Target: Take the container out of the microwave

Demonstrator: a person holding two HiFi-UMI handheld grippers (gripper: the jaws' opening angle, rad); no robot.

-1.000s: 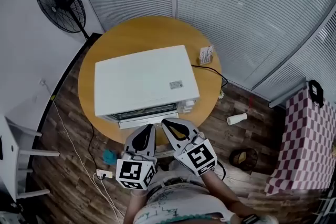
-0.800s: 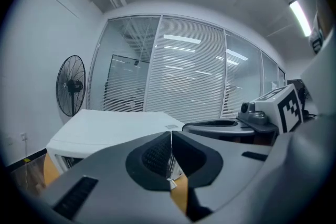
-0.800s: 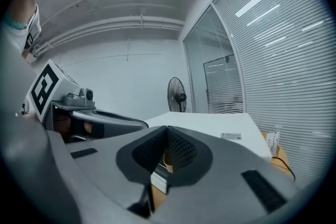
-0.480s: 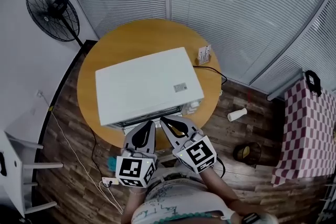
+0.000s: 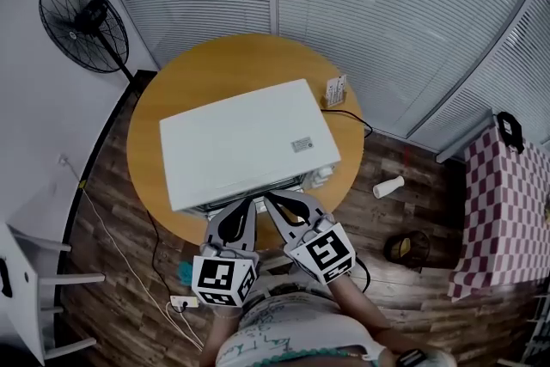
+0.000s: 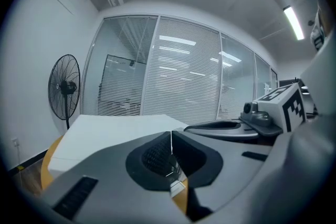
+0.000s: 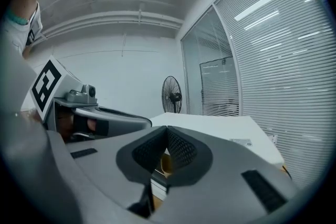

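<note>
- Right by the front of the microwave (image 5: 245,142), the left gripper (image 5: 247,205) and right gripper (image 5: 269,202) both have jaws pressed together, holding nothing.
- No container shows; it is likely inside the microwave on the table (image 5: 219,64).
- Step: getting to the door. Next, one gripper probably has to pull it open.

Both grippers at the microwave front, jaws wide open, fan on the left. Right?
No: the jaws are shut, not open, with nothing between them; each gripper view shows its tips touching. The left gripper and right gripper are at the front of the microwave, and the fan stands on the left.
</note>
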